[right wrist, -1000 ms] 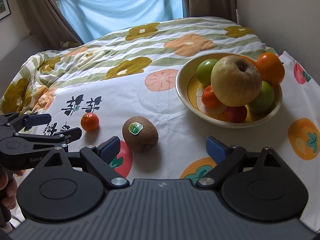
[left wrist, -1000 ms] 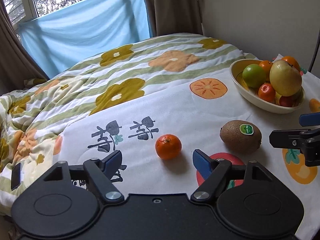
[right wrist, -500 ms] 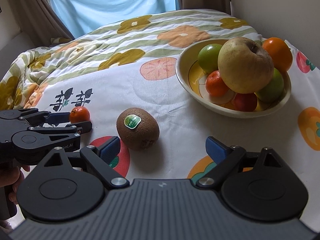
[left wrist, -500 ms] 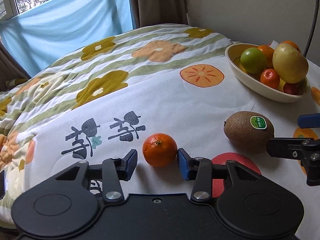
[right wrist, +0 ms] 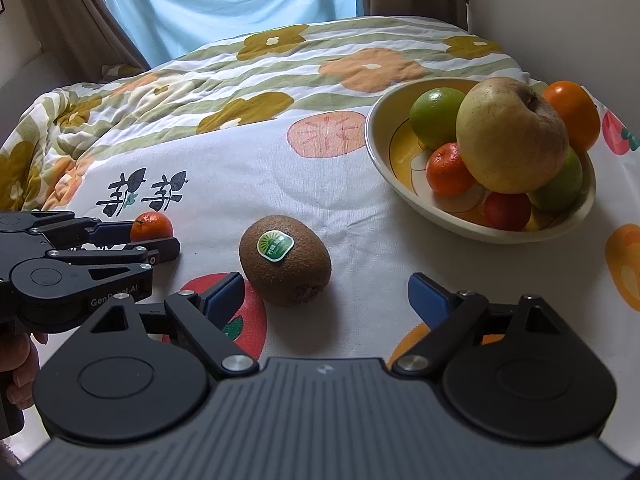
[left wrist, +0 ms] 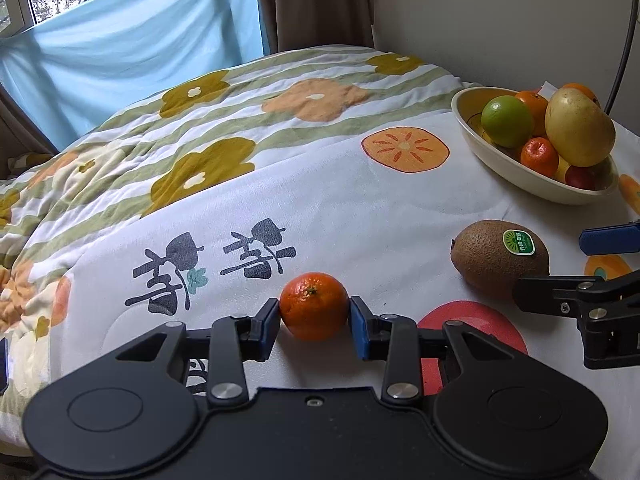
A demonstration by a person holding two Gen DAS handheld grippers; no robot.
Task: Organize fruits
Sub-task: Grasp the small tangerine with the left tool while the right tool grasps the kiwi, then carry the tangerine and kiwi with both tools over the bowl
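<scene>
My left gripper (left wrist: 314, 322) is shut on a small orange mandarin (left wrist: 314, 306) that rests on the white printed cloth (left wrist: 340, 208); both blue pads touch its sides. It also shows in the right wrist view (right wrist: 151, 227). A brown kiwi with a green sticker (right wrist: 285, 260) lies on the cloth just ahead of my right gripper (right wrist: 326, 294), which is open and empty, its left pad beside the kiwi. The kiwi also shows in the left wrist view (left wrist: 499, 254). A cream bowl (right wrist: 384, 168) at the right holds several fruits.
The bowl (left wrist: 516, 170) holds a large yellow pear (right wrist: 512, 136), a green citrus (right wrist: 434, 116), oranges and a red fruit. A flowered quilt (left wrist: 200, 128) covers the bed beyond the cloth. A wall stands to the right and a blue curtain at the back.
My left gripper moved forward around the mandarin and closed until both pads touch it. My right gripper moved closer to the kiwi and stayed open.
</scene>
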